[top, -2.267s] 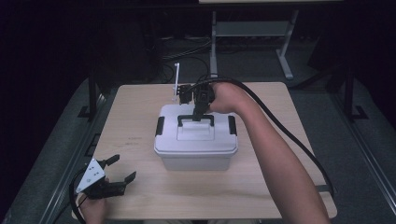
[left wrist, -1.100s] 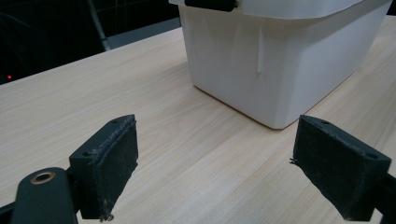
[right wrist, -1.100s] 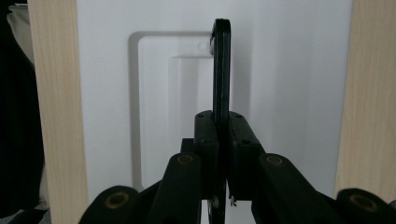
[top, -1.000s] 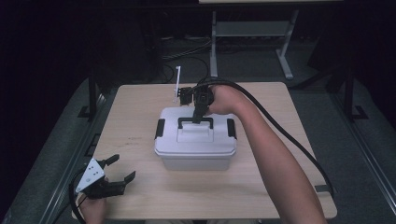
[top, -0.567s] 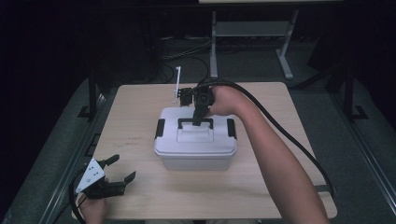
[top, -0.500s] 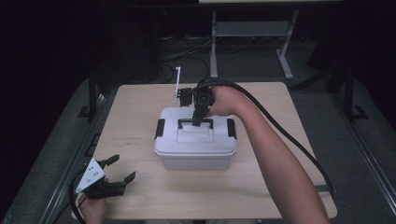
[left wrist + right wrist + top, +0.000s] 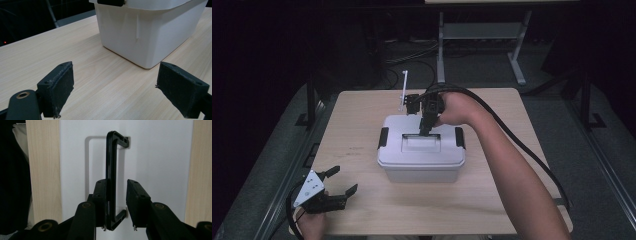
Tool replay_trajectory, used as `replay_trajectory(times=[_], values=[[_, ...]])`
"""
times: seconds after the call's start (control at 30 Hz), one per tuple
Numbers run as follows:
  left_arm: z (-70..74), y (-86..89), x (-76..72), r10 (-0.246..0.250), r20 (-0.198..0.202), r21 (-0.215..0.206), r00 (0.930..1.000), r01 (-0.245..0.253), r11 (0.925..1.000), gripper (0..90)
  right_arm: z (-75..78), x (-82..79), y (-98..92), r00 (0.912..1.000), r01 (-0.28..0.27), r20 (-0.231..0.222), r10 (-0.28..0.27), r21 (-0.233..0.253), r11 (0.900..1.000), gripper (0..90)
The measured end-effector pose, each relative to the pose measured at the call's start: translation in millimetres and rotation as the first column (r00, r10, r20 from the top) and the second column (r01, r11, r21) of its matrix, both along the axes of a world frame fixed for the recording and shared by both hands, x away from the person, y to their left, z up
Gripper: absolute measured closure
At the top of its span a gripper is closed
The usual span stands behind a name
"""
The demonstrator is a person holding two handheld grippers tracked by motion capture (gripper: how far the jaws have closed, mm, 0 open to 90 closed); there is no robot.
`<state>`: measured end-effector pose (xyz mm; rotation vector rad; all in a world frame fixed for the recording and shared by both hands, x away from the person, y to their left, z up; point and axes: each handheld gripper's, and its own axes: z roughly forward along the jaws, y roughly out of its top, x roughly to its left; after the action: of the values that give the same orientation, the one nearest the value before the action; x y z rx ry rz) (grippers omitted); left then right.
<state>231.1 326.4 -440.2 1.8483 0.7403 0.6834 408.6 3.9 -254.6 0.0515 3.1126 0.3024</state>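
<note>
The light wooden table (image 7: 362, 140) is carrying everything here, its pale top stretching wide under the fixed camera. Sitting near its middle is the white plastic storage box with black side latches (image 7: 421, 155), lid on, well clear of every edge. In the left gripper view that box (image 7: 150, 32) is standing just ahead on the wood grain, its near corner pointing toward the camera.

Coming in from the table's near right corner, the person's forearm is stretching across to the box's far side, carrying the right gripper (image 7: 426, 131) down onto the lid. The right gripper view is looking straight down: the thin black carrying handle (image 7: 111, 170) is lying flat in the lid's recess, running between the two jaws. The right gripper (image 7: 116, 203) is standing partly parted around it, one pad touching the handle, the other pad sitting just apart from it, so the handle is not clamped.

Down at the near left corner, the left gripper (image 7: 339, 182) is resting low by the table edge, jaws spread wide, holding nothing, well apart from the box. The left gripper view is showing those jaws (image 7: 115, 92) gaping over bare wood.
</note>
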Motion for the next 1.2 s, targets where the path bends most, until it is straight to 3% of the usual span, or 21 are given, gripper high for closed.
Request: replay_trajectory(times=[0.57, 1.2], values=[[-0.1, -1.3, -0.3, -0.003, 0.001, 0.009, 1.0000, 0.003, 1.0000, 13.5, 5.8, -6.0, -18.0, 0.9993, 0.036, 0.007, -0.036, 0.007, 0.999, 52.7], [-0.2, -1.8, -1.2, -0.002, 0.000, 0.011, 1.0000, 0.002, 0.9999, 13.6, 4.9, -9.5, -35.3, 0.9980, 0.059, 0.022, -0.059, 0.001, 0.998, 48.3]])
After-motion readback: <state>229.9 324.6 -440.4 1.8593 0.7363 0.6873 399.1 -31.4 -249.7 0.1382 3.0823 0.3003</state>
